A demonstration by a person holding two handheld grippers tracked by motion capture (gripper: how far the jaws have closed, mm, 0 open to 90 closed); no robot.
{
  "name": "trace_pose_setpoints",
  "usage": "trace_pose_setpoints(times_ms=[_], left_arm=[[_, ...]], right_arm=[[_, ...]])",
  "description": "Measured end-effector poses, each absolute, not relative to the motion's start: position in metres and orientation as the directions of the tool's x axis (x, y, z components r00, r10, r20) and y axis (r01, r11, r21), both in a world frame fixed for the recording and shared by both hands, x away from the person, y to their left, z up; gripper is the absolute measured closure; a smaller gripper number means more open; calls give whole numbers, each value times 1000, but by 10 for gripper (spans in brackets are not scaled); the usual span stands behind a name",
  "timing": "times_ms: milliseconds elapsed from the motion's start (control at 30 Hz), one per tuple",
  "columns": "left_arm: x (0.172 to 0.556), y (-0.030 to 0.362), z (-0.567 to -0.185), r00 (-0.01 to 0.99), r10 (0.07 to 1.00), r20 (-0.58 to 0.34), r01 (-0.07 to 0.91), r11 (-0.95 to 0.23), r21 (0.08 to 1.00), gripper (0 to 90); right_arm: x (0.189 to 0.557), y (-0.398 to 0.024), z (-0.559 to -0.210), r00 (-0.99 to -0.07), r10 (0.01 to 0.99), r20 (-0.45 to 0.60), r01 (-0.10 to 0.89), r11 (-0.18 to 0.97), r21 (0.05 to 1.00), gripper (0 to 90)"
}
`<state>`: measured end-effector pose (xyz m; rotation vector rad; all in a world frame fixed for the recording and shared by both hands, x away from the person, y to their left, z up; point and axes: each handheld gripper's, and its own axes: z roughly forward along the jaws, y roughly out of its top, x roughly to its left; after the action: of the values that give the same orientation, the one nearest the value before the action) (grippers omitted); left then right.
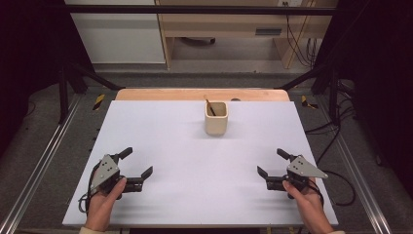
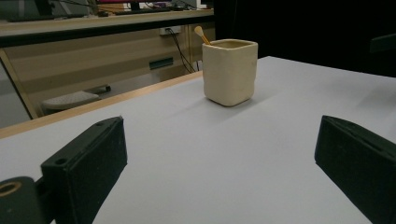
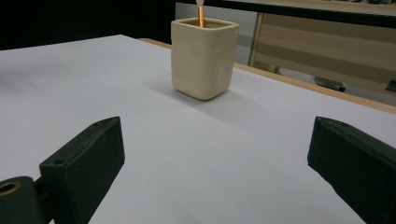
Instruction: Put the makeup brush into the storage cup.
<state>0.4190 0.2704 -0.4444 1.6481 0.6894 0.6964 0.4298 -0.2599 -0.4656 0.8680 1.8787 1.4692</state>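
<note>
Cup (image 1: 216, 118), stick (image 1: 210, 107) upright inside: well ahead of both tools, left (image 1: 137, 166) and right (image 1: 272, 164), equally distant, jaws wide, empty.

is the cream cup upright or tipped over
Upright. The cream cup stands on its base on the white table, open mouth facing up, with a thin stick leaning inside and poking above the rim.

We note a cream, squarish ceramic cup (image 1: 215, 118), plain glaze, no pattern. In it stands a thin stick (image 2: 202, 35), orange-tan w/ a pale tip. White matte tabletop board (image 1: 195, 161), unmarked; light wood edge strip (image 1: 195, 94) at far side. Left gripper (image 1: 136, 164) and right gripper (image 1: 273, 163): black jaws, grey three-cornered plates on top. Yellow-black hazard tape (image 1: 99, 101) on grey floor.
</note>
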Motion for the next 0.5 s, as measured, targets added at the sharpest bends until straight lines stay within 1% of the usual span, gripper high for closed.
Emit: trace_pose_setpoints(times_ms=[200,500], left_arm=[[413,277,-447,644,760,86,70,-171,983,21],[397,288,-449,628,777,50,88,-135,987,18]], right_arm=[[430,-259,-472,-622,782,-49,138,170,976,42],[432,-251,-479,-638,769,-49,133,173,976,42]])
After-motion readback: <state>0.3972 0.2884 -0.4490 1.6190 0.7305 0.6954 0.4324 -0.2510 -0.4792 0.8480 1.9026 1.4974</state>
